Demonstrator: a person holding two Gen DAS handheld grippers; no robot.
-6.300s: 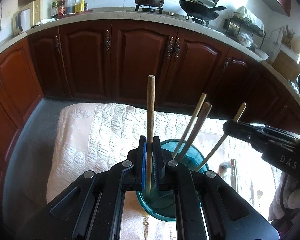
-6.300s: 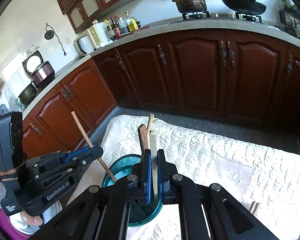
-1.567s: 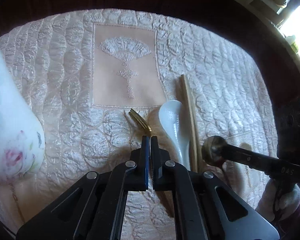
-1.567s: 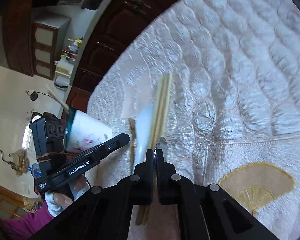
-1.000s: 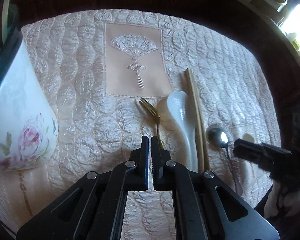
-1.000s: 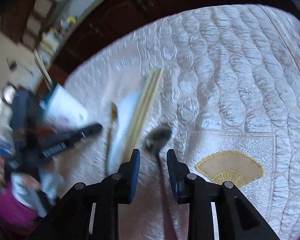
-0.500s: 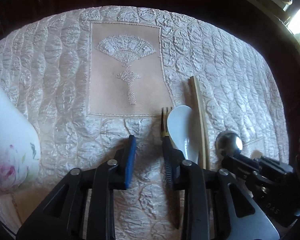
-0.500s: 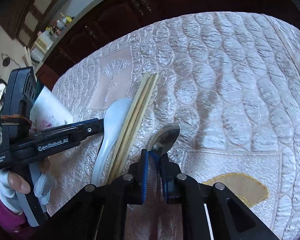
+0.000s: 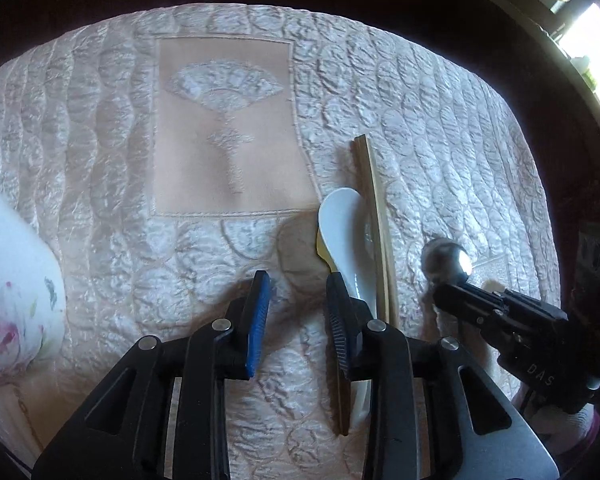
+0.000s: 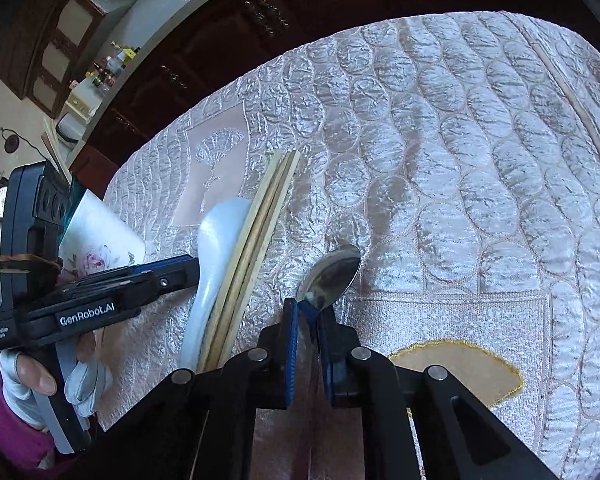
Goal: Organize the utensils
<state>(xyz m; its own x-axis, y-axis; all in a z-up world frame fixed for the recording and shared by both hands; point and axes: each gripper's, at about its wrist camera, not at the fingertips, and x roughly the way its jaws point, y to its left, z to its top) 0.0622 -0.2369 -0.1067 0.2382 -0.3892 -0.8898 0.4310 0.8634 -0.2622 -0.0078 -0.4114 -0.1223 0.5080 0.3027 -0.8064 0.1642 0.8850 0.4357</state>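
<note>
On the quilted cloth [image 9: 420, 120] a white ceramic spoon [image 9: 340, 216] lies beside a pair of wooden chopsticks [image 9: 374, 200]. A metal spoon [image 9: 446, 260] rests further right. My left gripper [image 9: 298, 304] is open over bare cloth, its right finger touching the white spoon's left edge, where a bit of gold shows. My right gripper [image 10: 308, 312] is shut on the neck of the metal spoon [image 10: 332, 272], whose bowl sticks out ahead of the pads. The right wrist view also shows the white spoon [image 10: 220, 232], the chopsticks [image 10: 268, 220] and my left gripper [image 10: 188, 266].
A white holder with a pink flower print [image 9: 12, 280] stands at the left edge of the cloth, also visible behind the left gripper [image 10: 100, 248]. A gloved hand [image 10: 28, 380] holds the left gripper. Dark wooden cabinets [image 10: 220, 40] lie beyond the table.
My left jaws went from shut to open and the gripper shifted beside the white spoon. My right jaws closed from open onto the metal spoon's neck.
</note>
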